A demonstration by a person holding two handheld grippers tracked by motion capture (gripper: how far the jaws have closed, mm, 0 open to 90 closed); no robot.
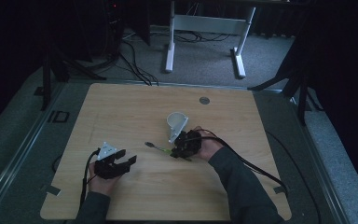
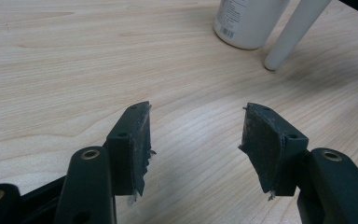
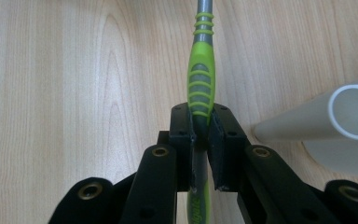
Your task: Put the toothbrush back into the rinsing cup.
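Observation:
A green and grey toothbrush (image 3: 201, 70) lies nearly flat over the wooden table (image 1: 135, 107), its head pointing left in the high view (image 1: 154, 146). My right gripper (image 3: 200, 109) is shut on its ribbed handle, just right of the table's middle (image 1: 173, 151). A white cup (image 1: 177, 120) stands just behind that gripper, with a white tube (image 1: 174, 135) leaning beside it. The tube's open end (image 3: 354, 112) is close to the right of the jaws. My left gripper (image 1: 126, 161) rests at the front left, open, with only bare wood between its pads (image 2: 196, 112). The cup (image 2: 249, 21) and tube (image 2: 293, 32) lie ahead of it.
A small grey disc (image 1: 204, 100) is set into the table near its far edge. Beyond the table stand a white desk frame (image 1: 205, 28) and loose cables (image 1: 135, 65) on the floor. Black cables trail from both grippers toward the front edge.

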